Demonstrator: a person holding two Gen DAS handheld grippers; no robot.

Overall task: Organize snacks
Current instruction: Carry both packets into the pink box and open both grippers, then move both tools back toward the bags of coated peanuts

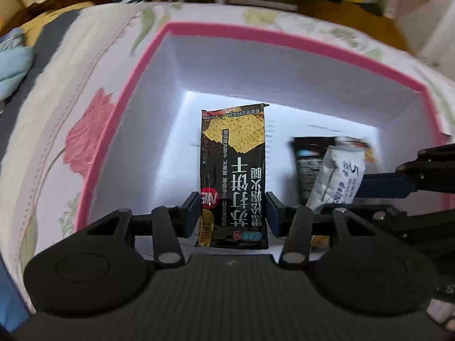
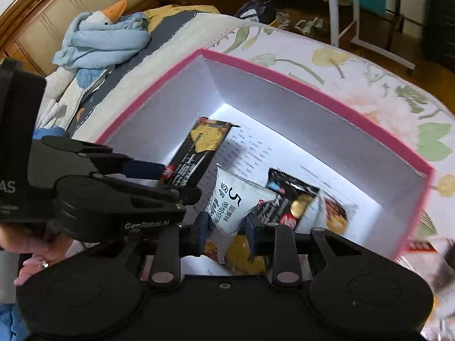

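Note:
A pink-rimmed white box stands open on a floral bedspread. My left gripper hangs over the box, shut on a long black cracker packet that points into it. My right gripper is beside it on the right, shut on a white snack packet. In the left wrist view this white packet shows at the right, blurred. A second black packet sits right behind the right finger; I cannot tell whether it is held or lying in the box.
A printed sheet covers the box floor. More snack packets lie outside the box at the right. A light blue plush duck rests by the wooden headboard. A person's hand holds the left gripper.

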